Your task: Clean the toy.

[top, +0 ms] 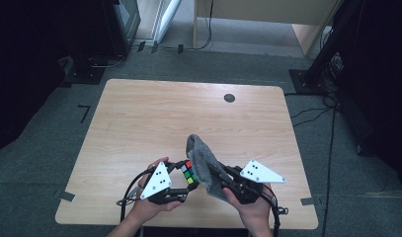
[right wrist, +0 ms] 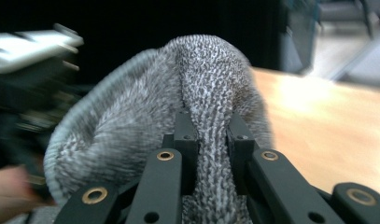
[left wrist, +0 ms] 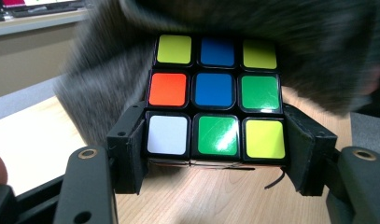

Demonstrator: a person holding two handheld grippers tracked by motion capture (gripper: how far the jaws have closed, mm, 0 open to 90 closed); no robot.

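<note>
A Rubik's cube (top: 188, 173) with mixed coloured squares is held near the table's front edge. My left gripper (top: 184, 180) is shut on the cube (left wrist: 214, 96), its two black jaws pressing the bottom row from both sides. A grey knitted cloth (top: 203, 160) stands up just right of the cube and touches it. My right gripper (top: 219, 174) is shut on this cloth (right wrist: 197, 102), pinching a fold between its pads. In the left gripper view the cloth (left wrist: 318, 42) drapes over and behind the cube's top.
The wooden table (top: 154, 118) is bare apart from a dark round cable hole (top: 229, 98) at the far right. Grey carpet with cables, dark equipment and a wooden desk surround the table.
</note>
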